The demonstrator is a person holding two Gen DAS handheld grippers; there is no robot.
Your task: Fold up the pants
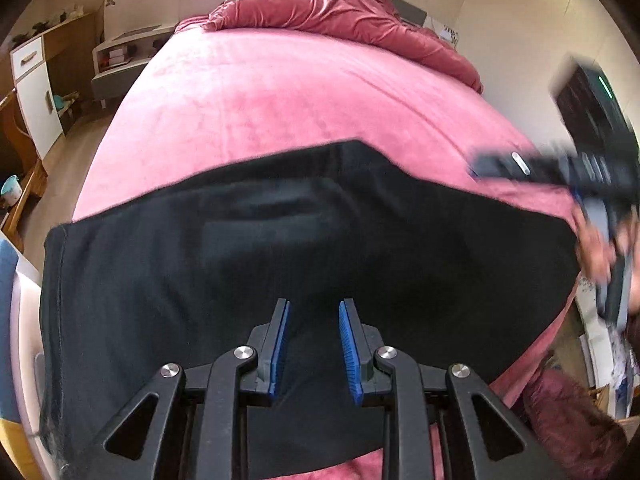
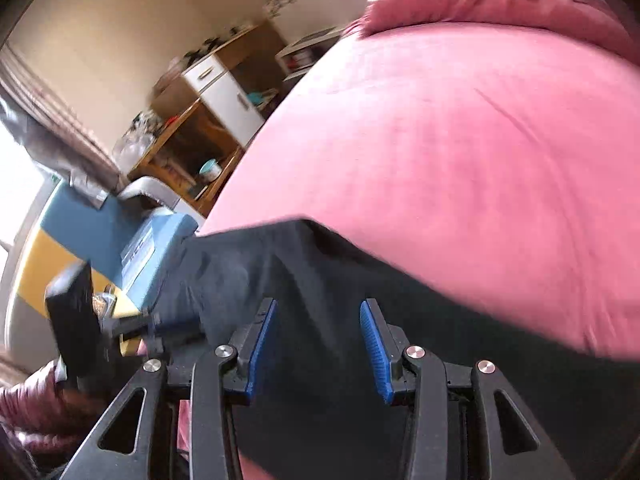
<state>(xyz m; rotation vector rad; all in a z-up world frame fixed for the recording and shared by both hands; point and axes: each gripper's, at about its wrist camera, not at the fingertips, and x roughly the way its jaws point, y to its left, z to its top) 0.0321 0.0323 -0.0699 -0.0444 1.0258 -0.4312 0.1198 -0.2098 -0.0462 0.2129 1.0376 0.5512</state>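
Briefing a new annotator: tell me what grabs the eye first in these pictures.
The pink bedspread fills both views, with a crumpled quilt heaped at its far end. Black pants lie spread across the near edge. Both blue-padded tongs, left and right, hang open over the dark cloth.

The left tool points forward with its two blue-padded fingers parted and nothing between them. The right tool also has its fingers spread apart, gripping nothing. In the left wrist view the right tool shows at the right edge (blurred), with the person's right hand around its handle.
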